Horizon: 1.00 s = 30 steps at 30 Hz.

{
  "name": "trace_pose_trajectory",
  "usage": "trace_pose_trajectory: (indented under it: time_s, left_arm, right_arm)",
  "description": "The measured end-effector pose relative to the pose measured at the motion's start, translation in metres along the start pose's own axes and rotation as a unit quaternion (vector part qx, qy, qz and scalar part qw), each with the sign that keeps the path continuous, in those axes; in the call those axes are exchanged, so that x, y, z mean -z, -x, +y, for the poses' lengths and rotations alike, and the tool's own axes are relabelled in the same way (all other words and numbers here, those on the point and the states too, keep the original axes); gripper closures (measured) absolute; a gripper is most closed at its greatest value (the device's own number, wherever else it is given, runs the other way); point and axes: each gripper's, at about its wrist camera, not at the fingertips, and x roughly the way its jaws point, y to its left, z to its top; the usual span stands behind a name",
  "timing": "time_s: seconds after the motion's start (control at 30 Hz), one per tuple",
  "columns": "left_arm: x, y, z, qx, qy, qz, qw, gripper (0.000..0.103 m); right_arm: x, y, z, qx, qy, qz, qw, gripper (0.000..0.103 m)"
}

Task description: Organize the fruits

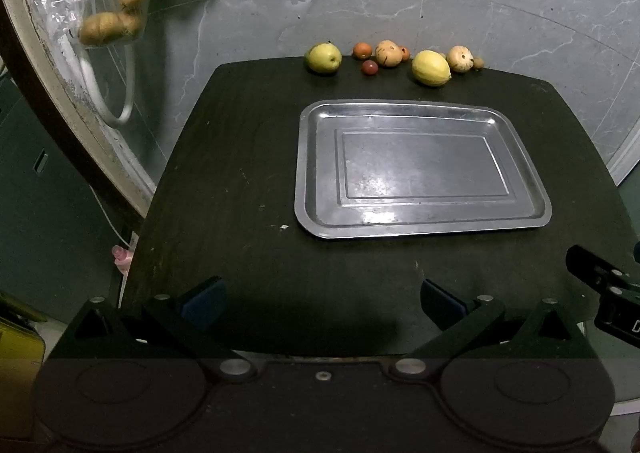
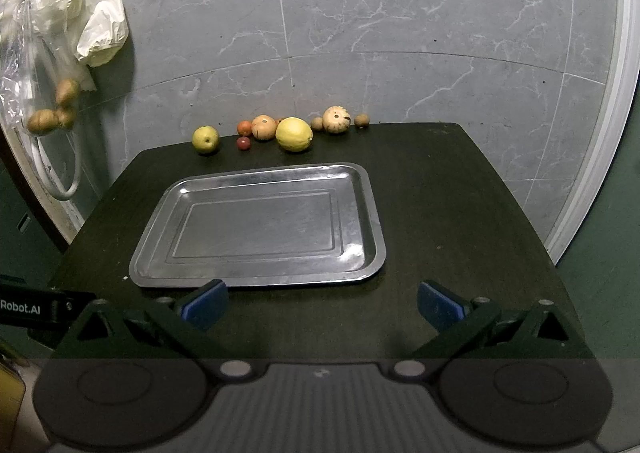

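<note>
A row of fruits lies along the far edge of the dark table: a green apple, a small orange fruit, a small red fruit, a tan striped fruit, a yellow lemon and another tan fruit. A bare metal tray lies in front of them. My left gripper and right gripper are open and empty over the table's near edge.
A clear plastic bag with potatoes and a pale bag hang on the left by a white hose. The grey marble wall stands right behind the fruits. Each gripper shows at the other view's edge.
</note>
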Motion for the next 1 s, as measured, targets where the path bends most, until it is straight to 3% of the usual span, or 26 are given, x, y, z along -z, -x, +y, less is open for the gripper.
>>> trace_pose_trajectory:
  time_s: [1.0]
  left_arm:
    - [0.0, -0.0001, 0.0, -0.001, 0.0, 0.001, 1.0, 0.0]
  right_arm:
    - [0.0022, -0.0032, -0.0014, 0.0, 0.0, -0.001, 1.0, 0.0]
